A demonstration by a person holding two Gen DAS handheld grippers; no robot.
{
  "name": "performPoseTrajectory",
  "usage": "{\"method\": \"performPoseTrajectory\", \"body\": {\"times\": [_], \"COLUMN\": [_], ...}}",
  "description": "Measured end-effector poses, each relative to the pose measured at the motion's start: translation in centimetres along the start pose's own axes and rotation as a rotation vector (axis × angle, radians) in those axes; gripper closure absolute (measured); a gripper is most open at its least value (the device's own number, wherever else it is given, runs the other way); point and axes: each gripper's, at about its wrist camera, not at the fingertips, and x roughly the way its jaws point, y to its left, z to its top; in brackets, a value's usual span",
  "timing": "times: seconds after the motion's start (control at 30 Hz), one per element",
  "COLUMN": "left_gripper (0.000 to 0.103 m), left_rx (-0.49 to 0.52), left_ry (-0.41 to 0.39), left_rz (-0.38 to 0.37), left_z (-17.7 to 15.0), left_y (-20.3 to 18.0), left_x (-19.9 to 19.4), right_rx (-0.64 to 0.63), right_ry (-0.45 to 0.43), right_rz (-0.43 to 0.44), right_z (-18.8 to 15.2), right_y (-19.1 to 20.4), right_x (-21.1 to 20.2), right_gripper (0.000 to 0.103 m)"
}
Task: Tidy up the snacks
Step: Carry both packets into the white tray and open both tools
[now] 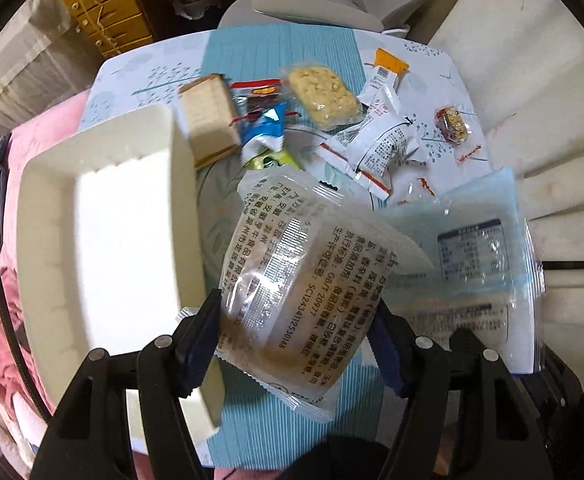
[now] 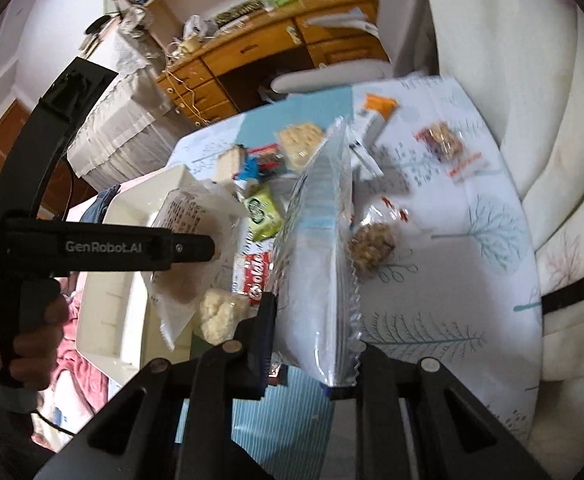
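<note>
My left gripper (image 1: 295, 344) is shut on a clear snack packet with black print and a brown cake inside (image 1: 292, 280), held above the table just right of the white tray (image 1: 104, 220). My right gripper (image 2: 311, 360) is shut on a pale blue and clear snack bag (image 2: 315, 248), held upright; it also shows in the left wrist view (image 1: 471, 264). The left gripper and its packet (image 2: 188, 240) show at the left of the right wrist view, over the tray (image 2: 132, 208). Several loose snacks lie on the table beyond.
On the patterned tablecloth (image 2: 451, 300) lie a yellow puffed-rice bar (image 1: 323, 92), a wafer block (image 1: 208, 120), white sachets (image 1: 379, 136), a nut bar (image 2: 371, 248), a green packet (image 2: 262, 216) and a red packet (image 2: 256, 276). A wooden desk (image 2: 252, 56) stands behind.
</note>
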Motion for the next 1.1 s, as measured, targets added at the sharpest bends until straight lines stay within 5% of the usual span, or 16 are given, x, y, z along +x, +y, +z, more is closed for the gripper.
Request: {"method": "performPoseTrajectory", "body": {"times": [0.53, 1.1], "left_gripper": [0.035, 0.033], "left_rx": [0.002, -0.045], "left_ry": [-0.107, -0.161], "left_rz": [0.000, -0.010], "left_z": [-5.3, -8.5], "left_y": [9.7, 21.4], "left_x": [-7.6, -7.7], "right_rx": [-0.055, -0.090], "right_ry": [-0.185, -0.189], "right_rz": [-0.007, 0.025], "right_z": [-0.4, -3.0], "right_y": [10.4, 21.6], "right_x": [-5.0, -2.2], "right_gripper": [0.085, 0.085]}}
